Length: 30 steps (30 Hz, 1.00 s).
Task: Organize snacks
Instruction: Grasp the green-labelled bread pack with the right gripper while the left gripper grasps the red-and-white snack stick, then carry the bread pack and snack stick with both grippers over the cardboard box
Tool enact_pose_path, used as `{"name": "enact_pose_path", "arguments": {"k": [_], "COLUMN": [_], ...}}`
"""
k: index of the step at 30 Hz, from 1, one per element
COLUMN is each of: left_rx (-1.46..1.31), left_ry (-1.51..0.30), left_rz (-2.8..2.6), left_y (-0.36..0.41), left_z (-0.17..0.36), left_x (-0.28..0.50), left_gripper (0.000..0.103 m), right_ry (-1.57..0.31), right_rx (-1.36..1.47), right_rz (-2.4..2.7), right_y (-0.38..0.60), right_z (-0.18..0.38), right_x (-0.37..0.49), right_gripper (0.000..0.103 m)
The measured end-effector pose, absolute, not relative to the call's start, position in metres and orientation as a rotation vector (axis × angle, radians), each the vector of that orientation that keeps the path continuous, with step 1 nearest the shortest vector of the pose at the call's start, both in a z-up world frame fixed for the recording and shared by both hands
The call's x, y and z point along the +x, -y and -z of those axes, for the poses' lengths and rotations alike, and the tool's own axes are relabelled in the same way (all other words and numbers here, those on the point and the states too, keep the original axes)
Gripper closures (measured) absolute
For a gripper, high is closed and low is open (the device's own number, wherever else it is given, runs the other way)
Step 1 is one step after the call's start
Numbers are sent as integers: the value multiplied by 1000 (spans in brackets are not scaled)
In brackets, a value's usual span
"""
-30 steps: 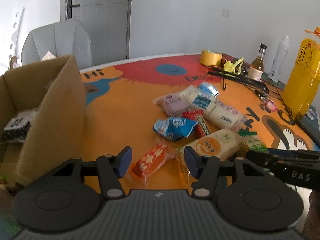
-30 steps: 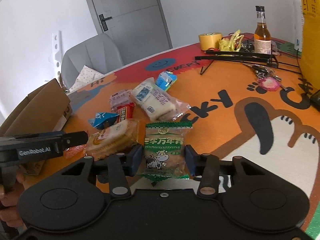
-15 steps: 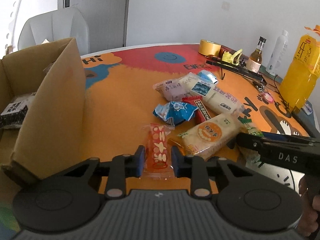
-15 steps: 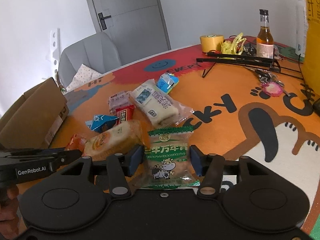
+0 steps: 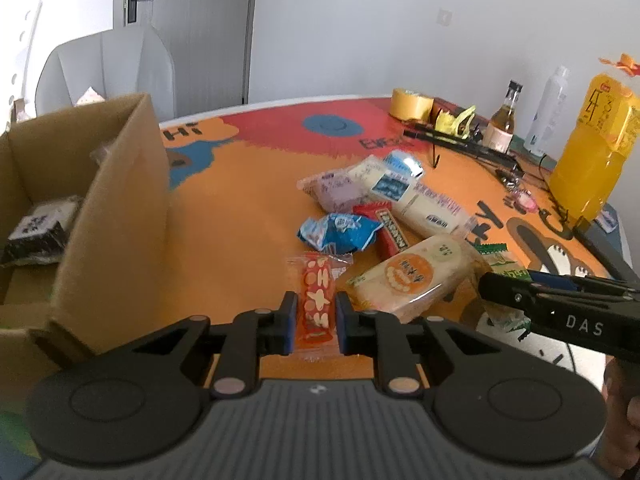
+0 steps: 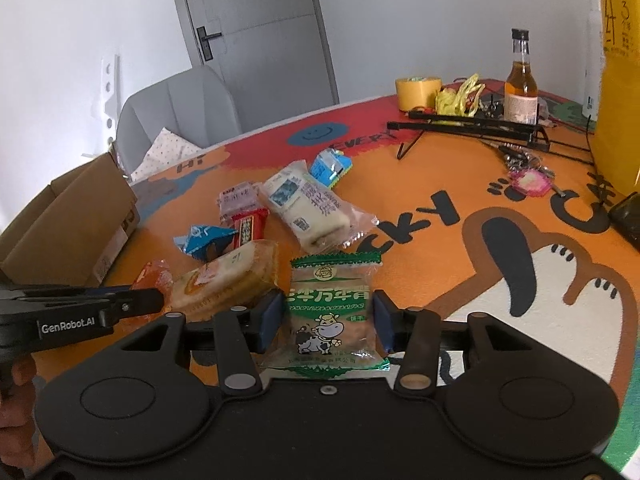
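My left gripper (image 5: 316, 322) is pinching the orange snack packet (image 5: 318, 300); my right gripper (image 6: 327, 322) is closing, pads pressing the green biscuit pack (image 6: 330, 316), near the table's (image 6: 420, 184) front edge.

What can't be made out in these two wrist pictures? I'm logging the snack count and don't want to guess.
- Cardboard box: left wrist view, its near wall hides most of the inside; one dark packet shows.
- Green biscuit packet: left wrist view, mostly behind the right tongs.
- Orange-red packet: right wrist view, partly behind the left tongs.
- Snack labels: too small.
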<state>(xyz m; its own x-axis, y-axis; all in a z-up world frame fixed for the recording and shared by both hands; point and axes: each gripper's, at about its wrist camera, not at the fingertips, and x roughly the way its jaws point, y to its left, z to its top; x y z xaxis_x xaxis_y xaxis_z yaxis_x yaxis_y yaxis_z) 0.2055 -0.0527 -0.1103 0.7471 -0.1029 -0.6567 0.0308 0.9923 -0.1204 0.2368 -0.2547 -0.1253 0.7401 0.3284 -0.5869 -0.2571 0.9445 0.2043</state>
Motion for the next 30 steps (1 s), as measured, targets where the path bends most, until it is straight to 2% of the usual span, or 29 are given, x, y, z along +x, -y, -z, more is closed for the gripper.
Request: {"name": "enact_pose_path", "arguments": {"k": [30], "left_rx": [-143], "left_ry": [-528], "left_rz": [42], "left_y": [16], "left_z": [38], "left_x": [151], "left_gripper": [85], "right_ry": [-511], "right_rx": [135], "right_rz": [-420], "right_y": [222], "right_z": [66], "right_x": [211], "right_gripper": [57]}}
